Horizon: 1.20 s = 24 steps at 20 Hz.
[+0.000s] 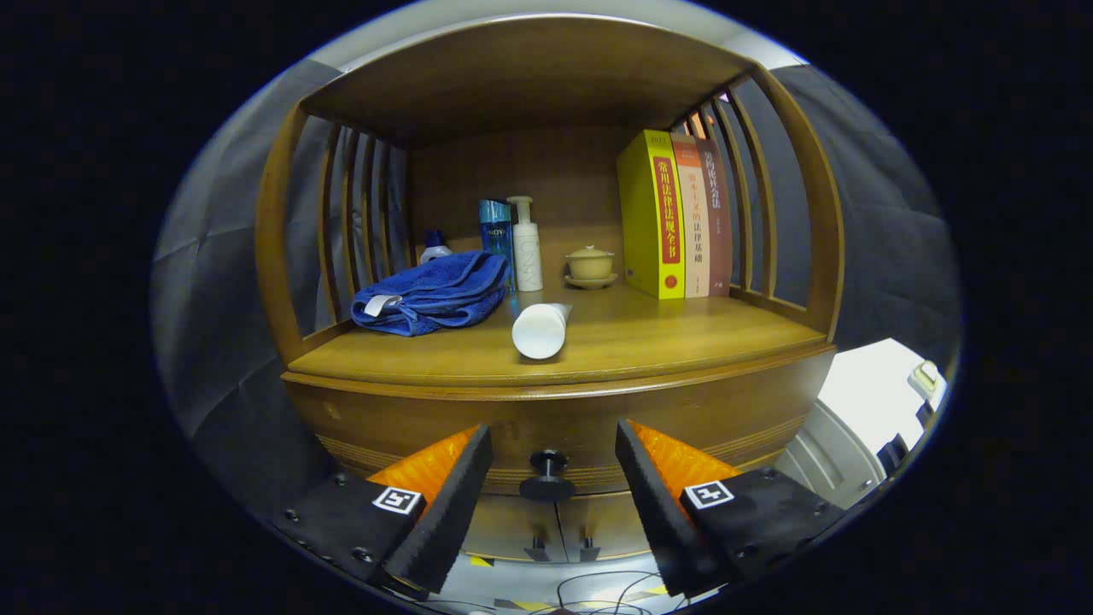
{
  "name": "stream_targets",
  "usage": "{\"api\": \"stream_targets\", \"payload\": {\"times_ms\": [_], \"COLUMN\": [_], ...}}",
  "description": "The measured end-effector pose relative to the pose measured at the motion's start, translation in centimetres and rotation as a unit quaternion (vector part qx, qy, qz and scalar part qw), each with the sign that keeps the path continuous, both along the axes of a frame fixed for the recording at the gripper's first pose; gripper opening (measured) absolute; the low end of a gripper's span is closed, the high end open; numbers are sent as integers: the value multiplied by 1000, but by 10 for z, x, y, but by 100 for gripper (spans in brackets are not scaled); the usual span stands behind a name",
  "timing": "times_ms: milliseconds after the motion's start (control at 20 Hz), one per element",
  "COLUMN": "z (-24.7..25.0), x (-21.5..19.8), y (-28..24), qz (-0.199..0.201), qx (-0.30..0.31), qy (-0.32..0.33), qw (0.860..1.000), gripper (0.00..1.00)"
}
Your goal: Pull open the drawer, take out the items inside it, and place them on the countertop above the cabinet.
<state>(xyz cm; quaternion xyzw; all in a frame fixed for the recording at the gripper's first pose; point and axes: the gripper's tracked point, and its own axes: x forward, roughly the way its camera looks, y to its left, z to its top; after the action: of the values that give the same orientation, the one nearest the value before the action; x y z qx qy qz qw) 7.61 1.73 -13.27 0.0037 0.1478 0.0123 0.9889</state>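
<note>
A wooden cabinet stands ahead of me with its drawer point(410, 418) closed under the countertop point(649, 342). The drawer's dark round knob point(547, 475) sits just ahead of my gripper point(553, 448), in the gap between the two fingers, with neither finger touching it. The gripper is open and holds nothing. What lies inside the drawer is hidden.
On the countertop lie a folded blue towel point(431, 293) and a white tube point(540, 330) on its side. Behind them stand a blue bottle point(495, 232), a white pump bottle point(526, 246), a small lidded cup point(590, 266) and three upright books point(675, 218). Slatted side rails and a roof enclose the shelf.
</note>
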Motion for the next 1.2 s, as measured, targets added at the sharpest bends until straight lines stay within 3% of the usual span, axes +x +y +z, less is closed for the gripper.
{"api": "stream_targets", "payload": {"times_ms": [350,700,1200], "z": [50,70,104], "x": [-54,-105,-126], "y": [13,3,-5], "qz": [15,-4,-13], "qx": [-12,-7,-33], "qy": [-52,-83,-122], "qw": [998,997,992], "gripper": [96,96,96]}}
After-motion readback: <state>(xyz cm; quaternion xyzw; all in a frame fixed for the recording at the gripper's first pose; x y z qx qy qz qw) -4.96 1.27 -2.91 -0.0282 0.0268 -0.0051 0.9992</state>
